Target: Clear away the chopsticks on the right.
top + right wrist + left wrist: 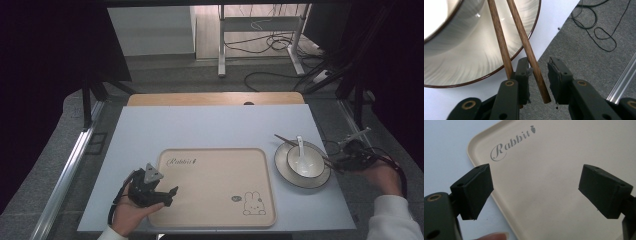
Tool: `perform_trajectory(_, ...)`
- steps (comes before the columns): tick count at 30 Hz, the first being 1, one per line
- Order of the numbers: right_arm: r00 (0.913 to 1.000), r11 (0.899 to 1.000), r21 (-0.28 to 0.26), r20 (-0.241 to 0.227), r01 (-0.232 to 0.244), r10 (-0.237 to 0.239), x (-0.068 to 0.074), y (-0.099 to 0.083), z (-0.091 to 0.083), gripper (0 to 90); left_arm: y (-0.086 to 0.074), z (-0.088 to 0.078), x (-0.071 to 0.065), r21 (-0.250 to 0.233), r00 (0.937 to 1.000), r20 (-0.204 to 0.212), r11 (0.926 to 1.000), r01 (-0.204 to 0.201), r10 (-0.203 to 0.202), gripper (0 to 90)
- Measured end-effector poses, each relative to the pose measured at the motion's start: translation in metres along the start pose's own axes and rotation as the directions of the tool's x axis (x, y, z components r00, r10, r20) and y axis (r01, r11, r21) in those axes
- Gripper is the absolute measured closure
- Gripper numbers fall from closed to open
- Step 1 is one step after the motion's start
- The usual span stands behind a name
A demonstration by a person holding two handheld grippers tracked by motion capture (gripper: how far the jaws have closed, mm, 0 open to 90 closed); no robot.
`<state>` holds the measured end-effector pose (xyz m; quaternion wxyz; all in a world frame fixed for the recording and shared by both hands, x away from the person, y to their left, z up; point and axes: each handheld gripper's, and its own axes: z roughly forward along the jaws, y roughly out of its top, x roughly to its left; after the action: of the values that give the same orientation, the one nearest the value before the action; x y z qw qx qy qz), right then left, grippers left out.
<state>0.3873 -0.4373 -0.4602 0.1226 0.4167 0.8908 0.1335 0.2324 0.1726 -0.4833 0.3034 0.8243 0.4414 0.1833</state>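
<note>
A beige tray [215, 182] printed with "Rabbit" and a bunny lies at the table's front middle. My left gripper [172, 195] rests over its near left corner, jaws wide open with nothing between them [536, 190]. To the tray's right, a white bowl [312, 170] with a white spoon [301, 147] sits on a dark-rimmed plate [285, 172]. Two brown chopsticks [287, 141] lie across the plate. My right gripper [342, 162] is at their near ends. One chopstick [524, 42] lies between its jaws [539, 72] with a gap to the right pad; the other chopstick [499, 37] passes outside the left jaw.
The plate [474, 57] sits close to the table's right edge, with grey carpet and black cables [604, 32] beyond it. A wooden strip [215, 98] borders the table's far side. A metal rail [65, 175] runs along the left.
</note>
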Motion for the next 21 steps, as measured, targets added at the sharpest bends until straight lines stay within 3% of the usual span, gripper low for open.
perform_trajectory(10,0.999,0.999,-0.004,-0.014,0.042,-0.042,0.0024,0.0012,0.0023,81.8,-0.0007,0.0009,0.0013,0.005,1.0,-0.002,1.0,0.001,-0.001,12.3)
perform_trajectory(21,0.9996,0.999,-0.039,-0.014,0.025,-0.025,0.0012,0.0008,-0.0047,82.7,-0.0007,-0.0003,0.0016,0.0,1.0,-0.001,1.0,0.002,-0.002,12.4)
